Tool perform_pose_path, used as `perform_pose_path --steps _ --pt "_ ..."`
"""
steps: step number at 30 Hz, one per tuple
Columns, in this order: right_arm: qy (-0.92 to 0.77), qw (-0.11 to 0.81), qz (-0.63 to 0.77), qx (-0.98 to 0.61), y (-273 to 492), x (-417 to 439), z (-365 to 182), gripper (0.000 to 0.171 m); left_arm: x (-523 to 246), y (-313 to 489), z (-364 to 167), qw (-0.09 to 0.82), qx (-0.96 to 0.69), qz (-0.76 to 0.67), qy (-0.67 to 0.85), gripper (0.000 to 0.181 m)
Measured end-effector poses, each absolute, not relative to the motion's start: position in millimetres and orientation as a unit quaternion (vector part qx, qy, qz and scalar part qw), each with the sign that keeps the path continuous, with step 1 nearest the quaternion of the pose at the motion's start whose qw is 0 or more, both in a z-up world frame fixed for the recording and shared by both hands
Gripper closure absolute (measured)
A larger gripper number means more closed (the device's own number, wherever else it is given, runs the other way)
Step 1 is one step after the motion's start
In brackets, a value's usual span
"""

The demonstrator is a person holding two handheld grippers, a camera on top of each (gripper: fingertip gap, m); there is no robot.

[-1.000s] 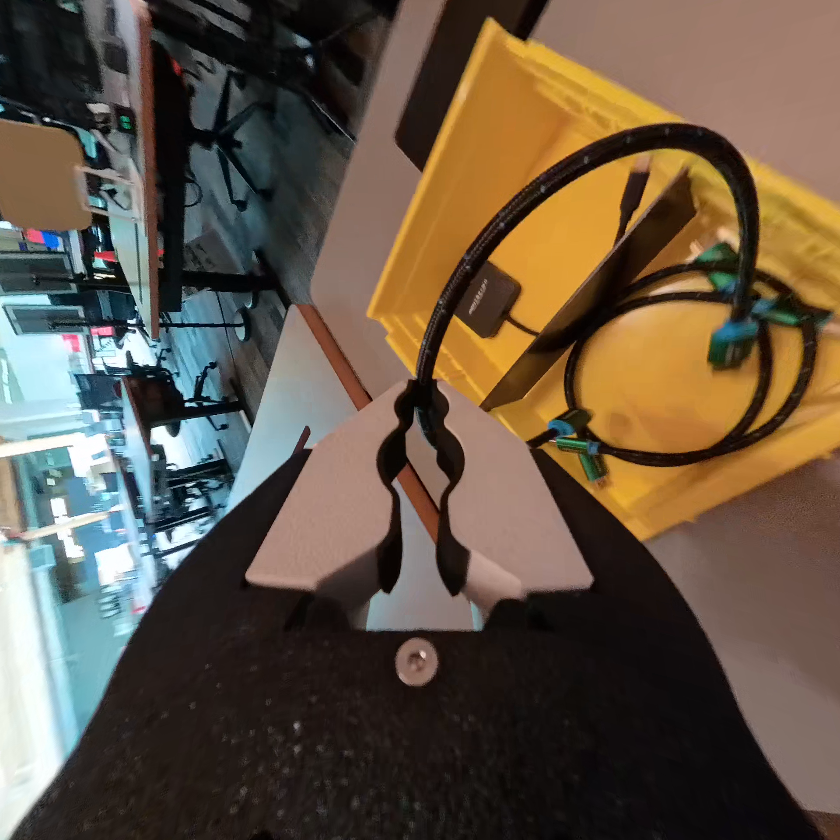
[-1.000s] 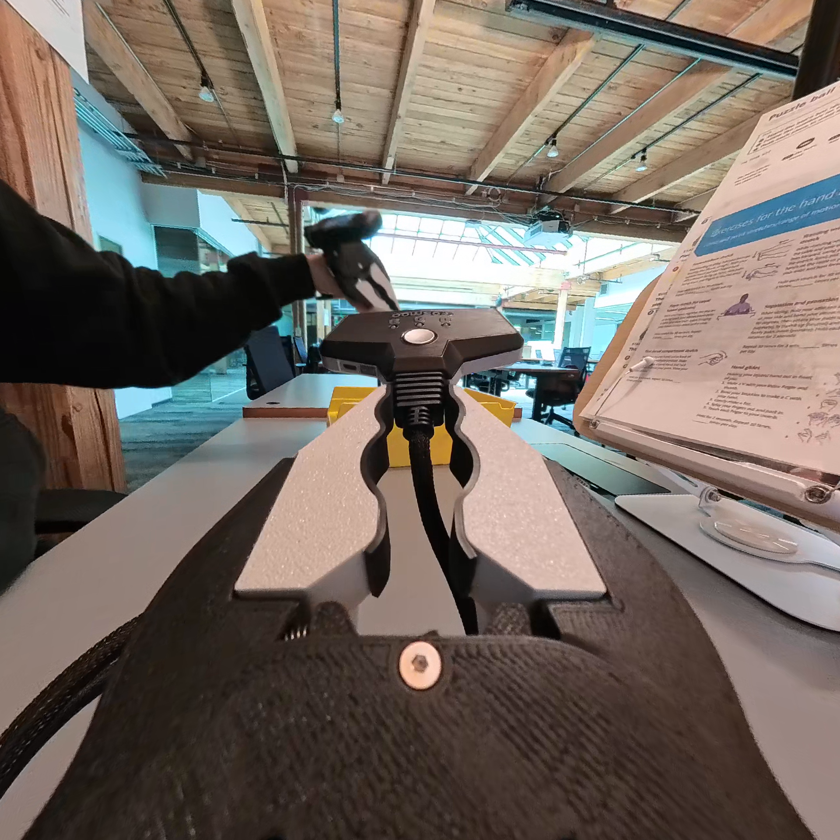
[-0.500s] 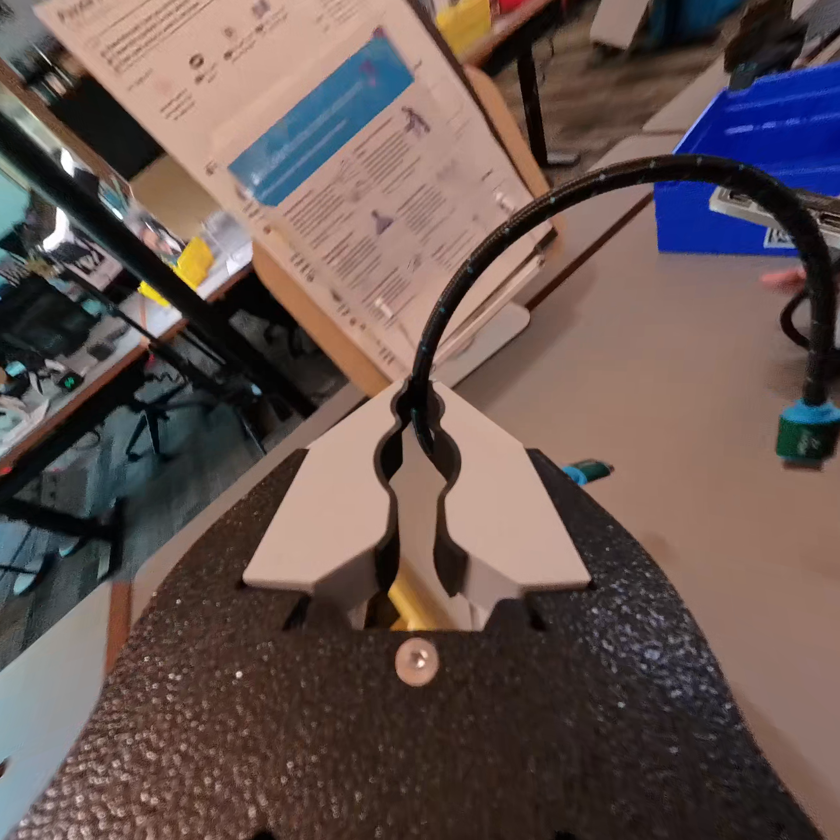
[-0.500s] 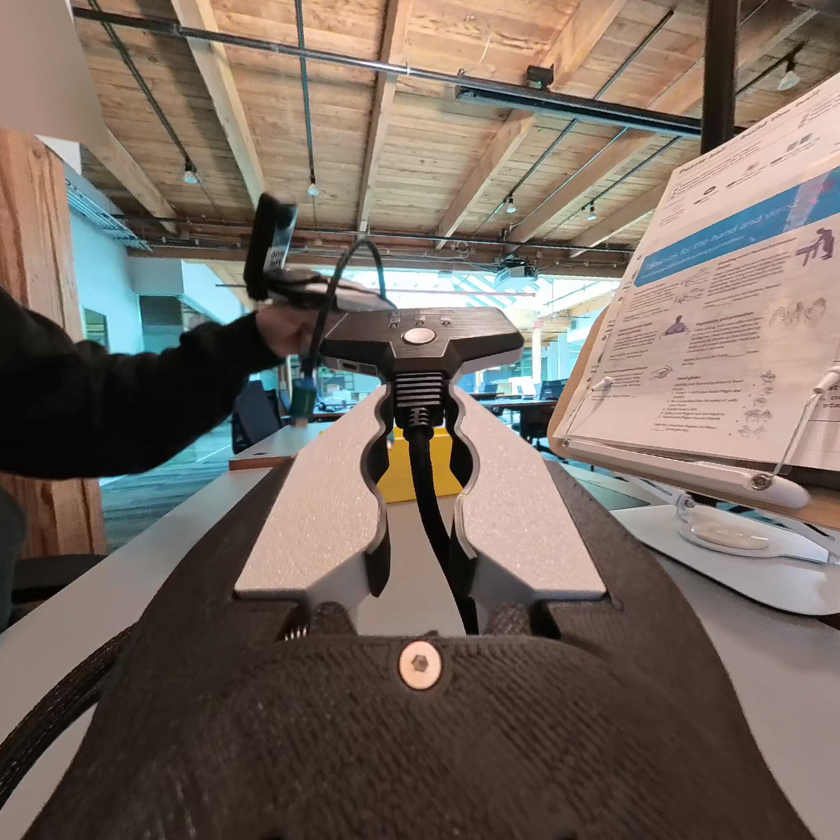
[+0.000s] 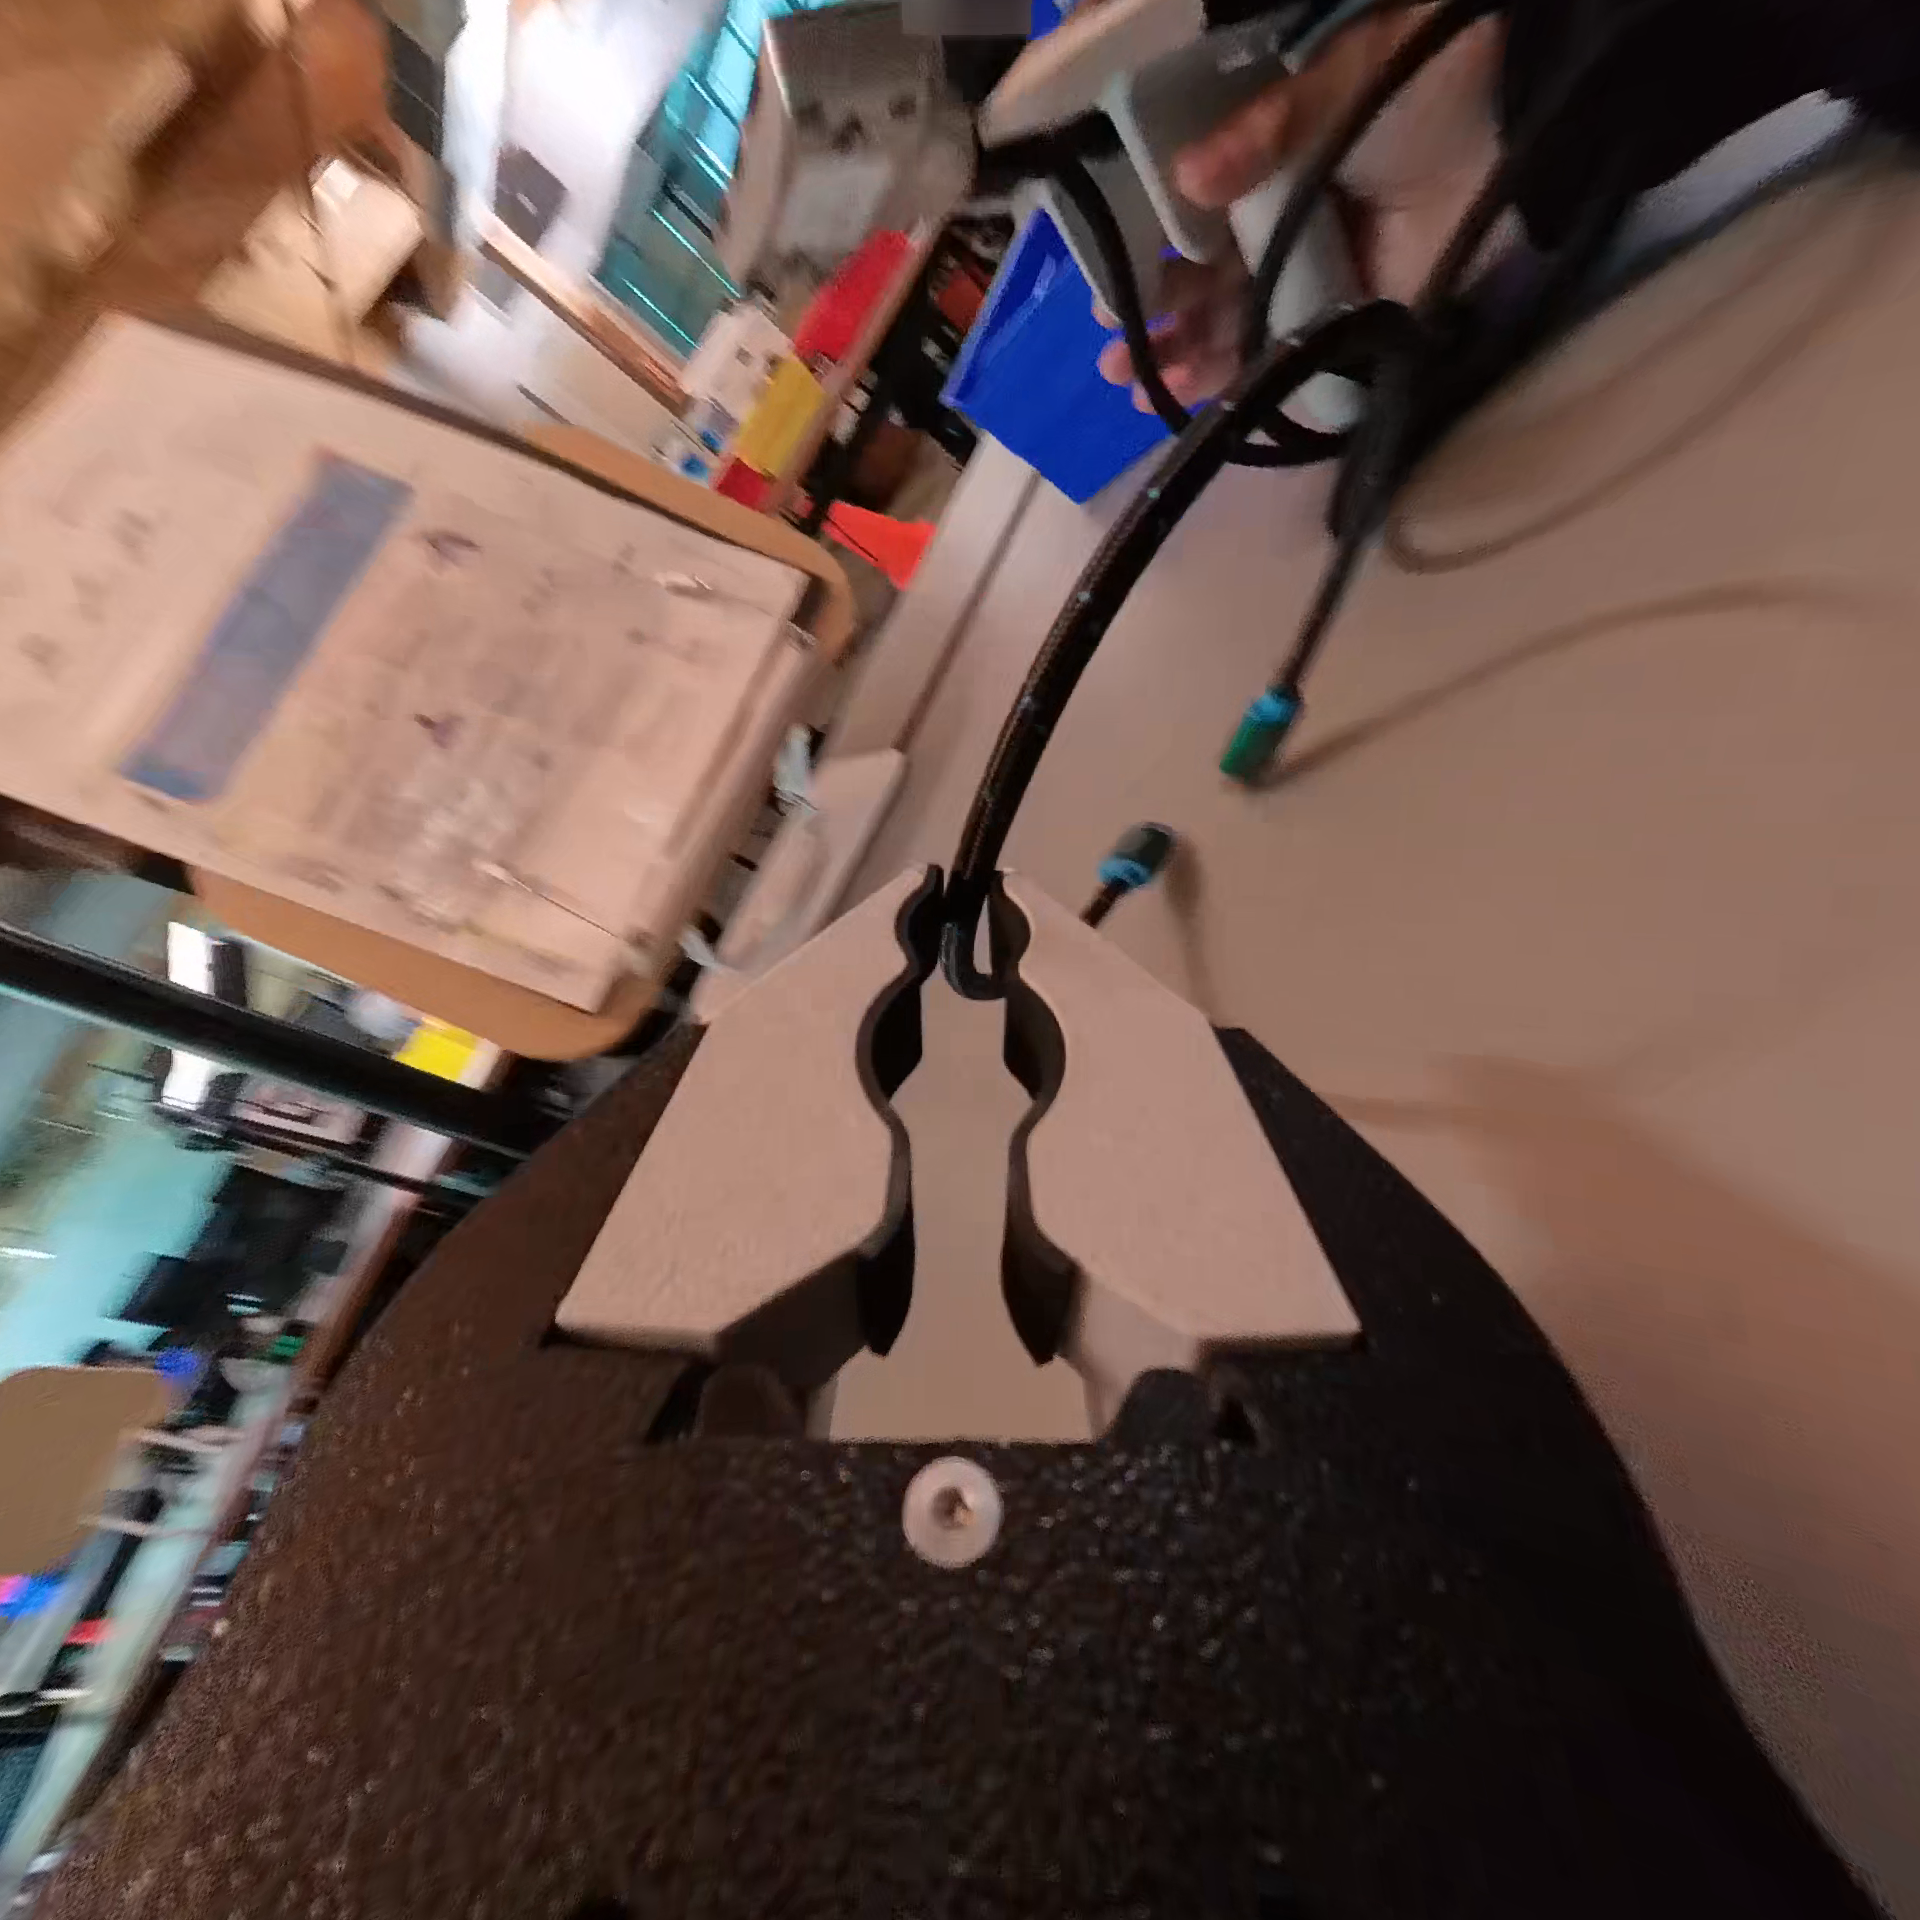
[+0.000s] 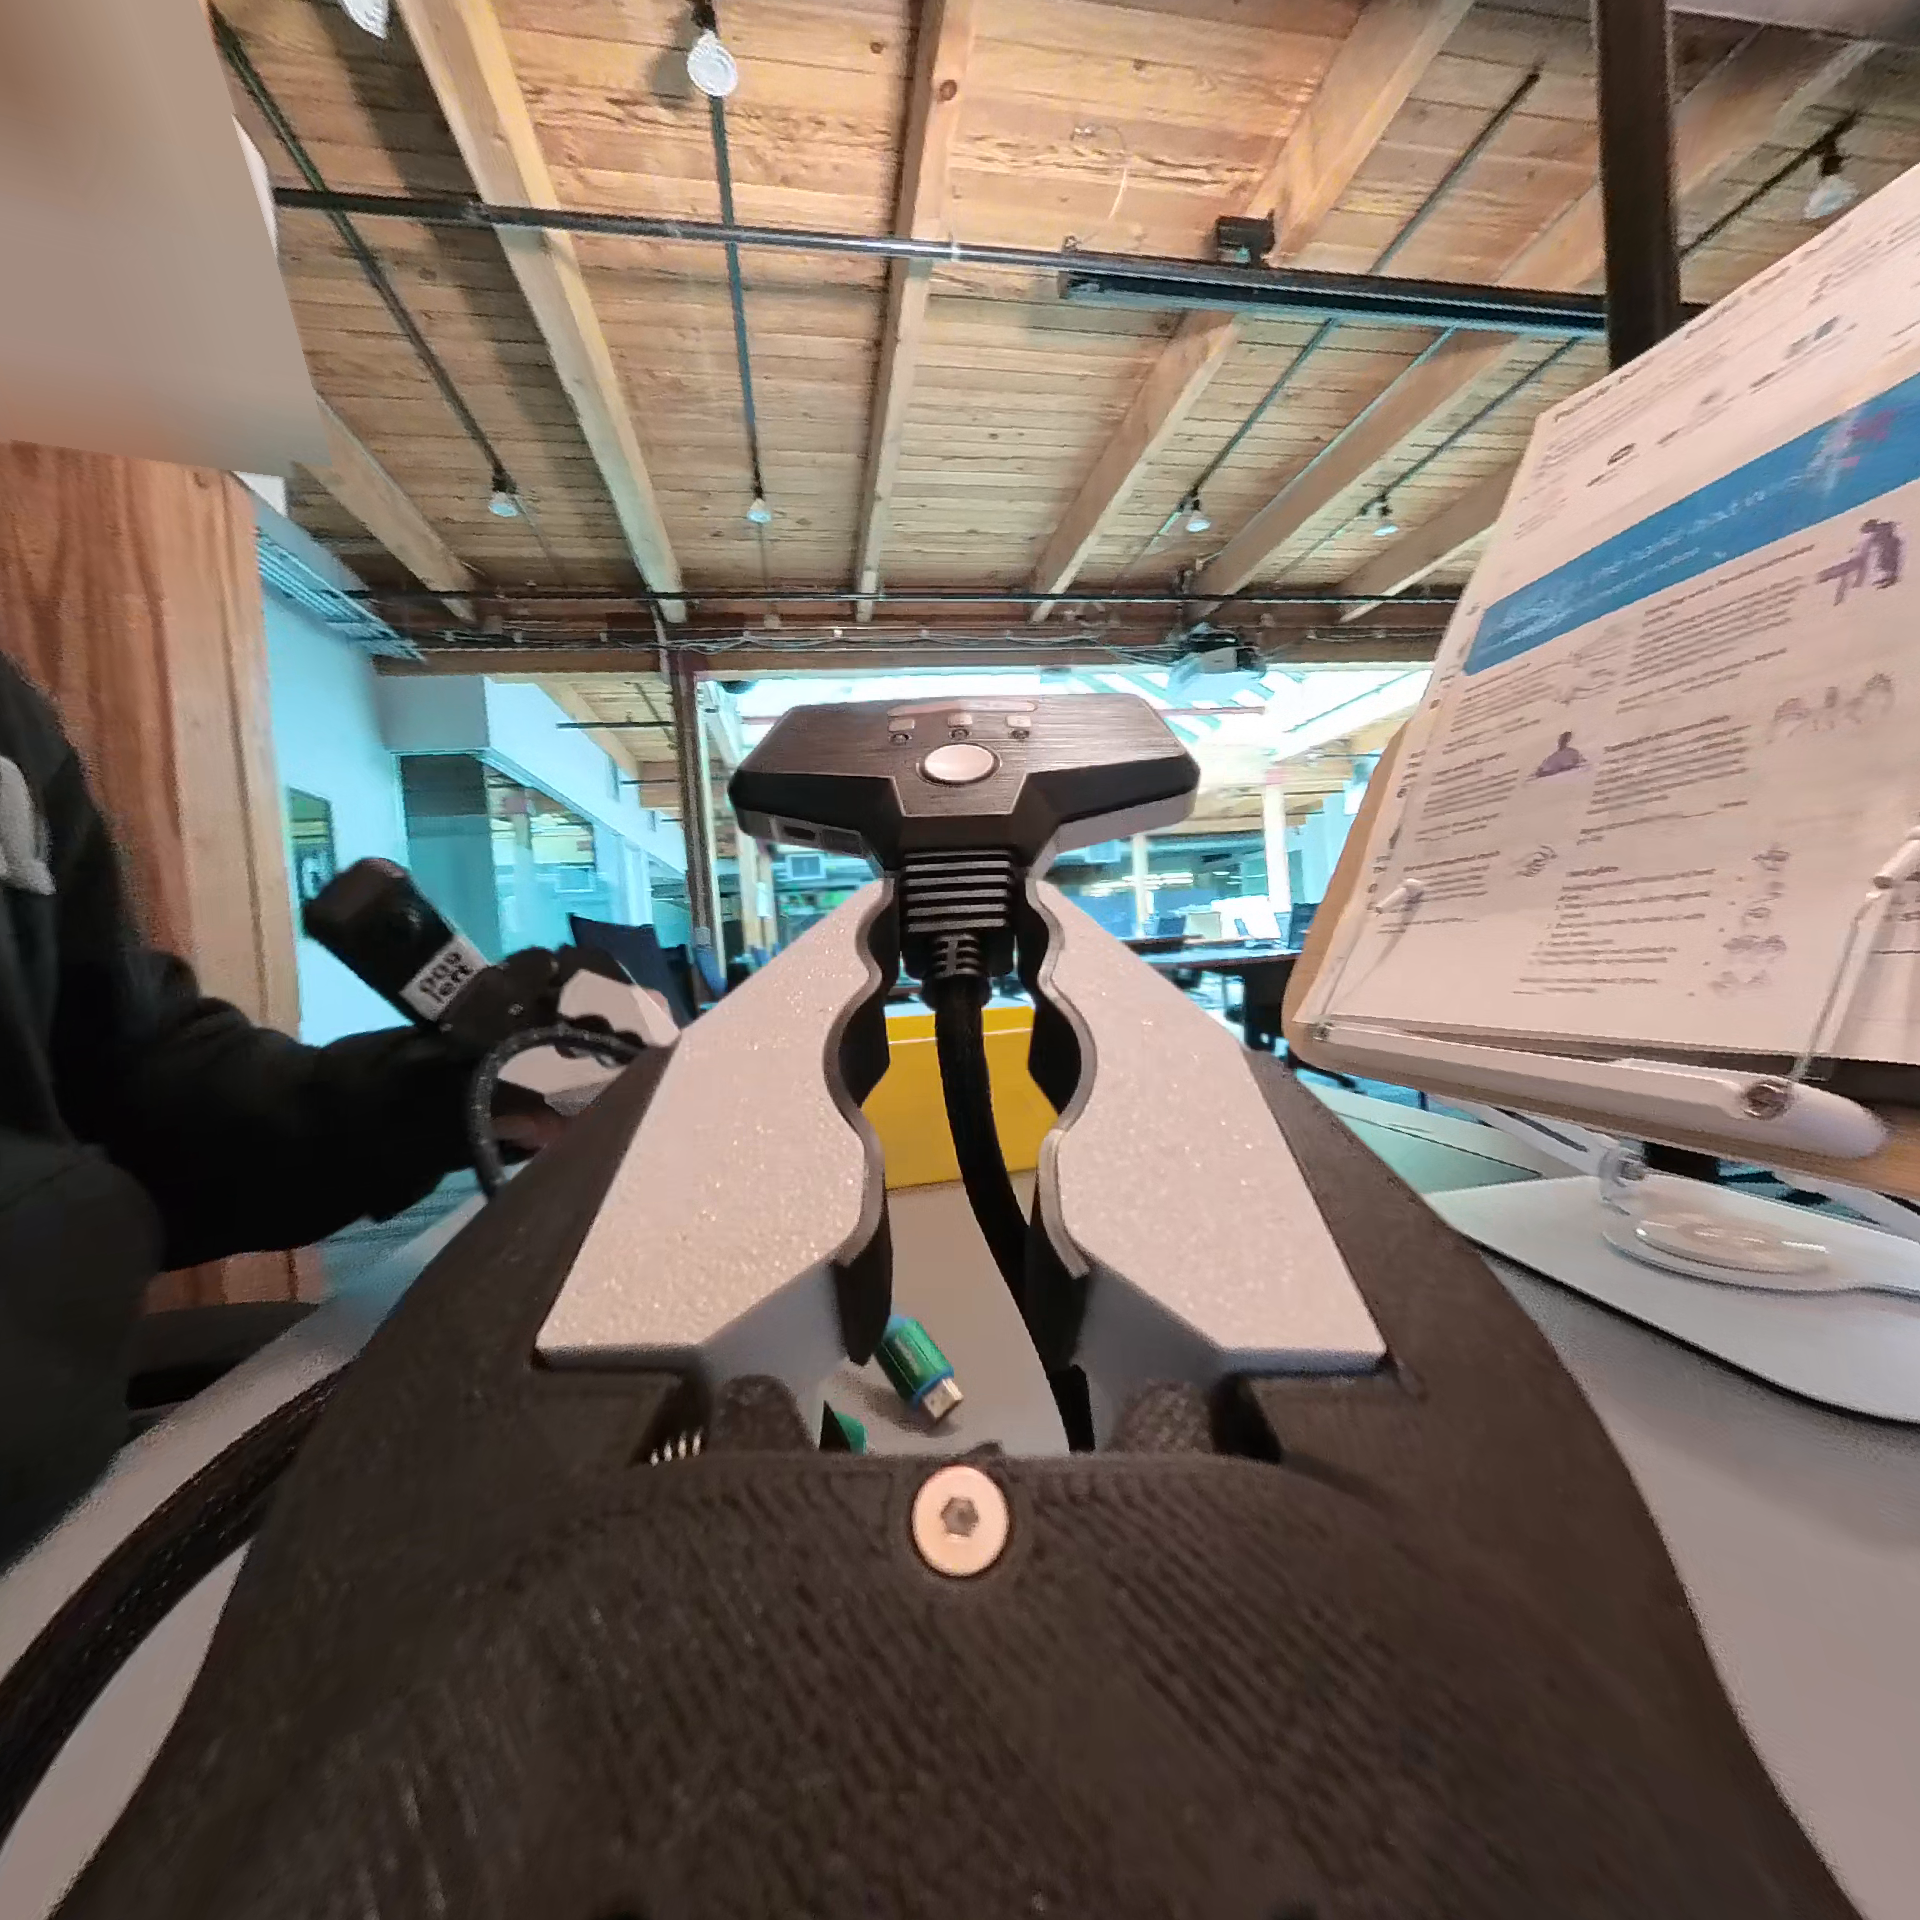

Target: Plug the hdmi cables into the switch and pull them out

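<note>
My left gripper (image 5: 966, 899) is shut on a black braided HDMI cable (image 5: 1070, 644), which arcs up and away and drops to a green plug (image 5: 1259, 732) hanging just above the table. A second teal-collared plug (image 5: 1132, 857) lies on the table near my fingertips. My right gripper (image 6: 958, 899) is shut on the ribbed neck of the black HDMI switch (image 6: 961, 769) and holds it level above the table, its own black cable running back between my fingers. A green plug (image 6: 914, 1371) lies on the table under that gripper. The left gripper (image 6: 582, 1003) shows low at the left.
A printed sheet on a stand (image 6: 1662, 790) is at the right of the grey table (image 6: 1714, 1507); it also shows in the left wrist view (image 5: 384, 665). A yellow bin (image 6: 956, 1101) stands behind the switch. A blue bin (image 5: 1039, 364) is far off. A dark sleeve (image 6: 156, 1122) reaches in at left.
My left gripper has carried the cable out of the yellow bin, swung round and come down low over the table. The right gripper keeps hold of the switch, tilted slightly upward.
</note>
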State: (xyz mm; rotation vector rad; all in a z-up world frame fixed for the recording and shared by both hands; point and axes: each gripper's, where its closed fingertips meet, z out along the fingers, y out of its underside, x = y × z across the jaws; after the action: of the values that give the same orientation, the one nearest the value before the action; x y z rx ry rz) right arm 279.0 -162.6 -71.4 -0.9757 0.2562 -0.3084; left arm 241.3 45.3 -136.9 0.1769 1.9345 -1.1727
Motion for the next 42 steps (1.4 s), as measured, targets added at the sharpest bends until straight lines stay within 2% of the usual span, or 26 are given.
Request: perform_pose_path --steps 4,7,12,16,21,27,32,34,38,40,42 --pt "0.086 0.878 -0.106 -0.458 -160.7 265.0 -67.7 0.151 211.2 59.8 -186.8 0.284 0.072 -0.449 0.844 0.176" --pt "0.06 0.887 -0.084 -0.451 -159.8 254.4 -64.0 0.151 195.2 65.4 -209.6 0.191 0.063 -0.439 0.876 0.167" --pt "0.054 0.893 -0.083 -0.438 -163.0 250.4 -62.1 0.151 185.5 75.8 -217.6 0.088 0.034 -0.427 0.899 0.15" --pt "0.059 0.89 -0.088 -0.444 -161.2 252.8 -64.2 0.151 177.6 81.2 -200.5 0.007 0.007 -0.437 0.9 0.139" --pt "0.061 0.885 -0.088 -0.454 -157.4 255.3 -66.0 0.151 239.8 54.3 -192.0 0.106 -0.099 -0.431 0.89 0.138" --pt "0.054 0.878 -0.09 -0.467 -152.0 252.5 -67.2 0.151 280.9 18.4 -239.8 0.051 -0.146 -0.374 0.915 0.141" --pt "0.051 0.878 -0.088 -0.468 -152.0 252.0 -66.8 0.151 283.0 -4.7 -252.7 0.038 -0.09 -0.359 0.928 0.144" --pt "0.052 0.877 -0.088 -0.47 -152.2 252.4 -66.7 0.151 280.6 -14.7 -252.3 0.037 -0.069 -0.378 0.923 0.155" --pt "0.057 0.876 -0.1 -0.469 -154.6 254.6 -64.7 0.152 282.7 -21.6 -252.6 0.033 -0.091 -0.394 0.914 0.165" --pt "0.062 0.876 -0.106 -0.466 -157.1 255.9 -63.1 0.151 285.6 -20.6 -247.4 0.09 -0.056 -0.382 0.918 0.169" --pt "0.072 0.874 -0.112 -0.468 -159.5 258.5 -63.0 0.152 296.5 -21.3 -217.7 0.206 -0.006 -0.374 0.904 0.174"
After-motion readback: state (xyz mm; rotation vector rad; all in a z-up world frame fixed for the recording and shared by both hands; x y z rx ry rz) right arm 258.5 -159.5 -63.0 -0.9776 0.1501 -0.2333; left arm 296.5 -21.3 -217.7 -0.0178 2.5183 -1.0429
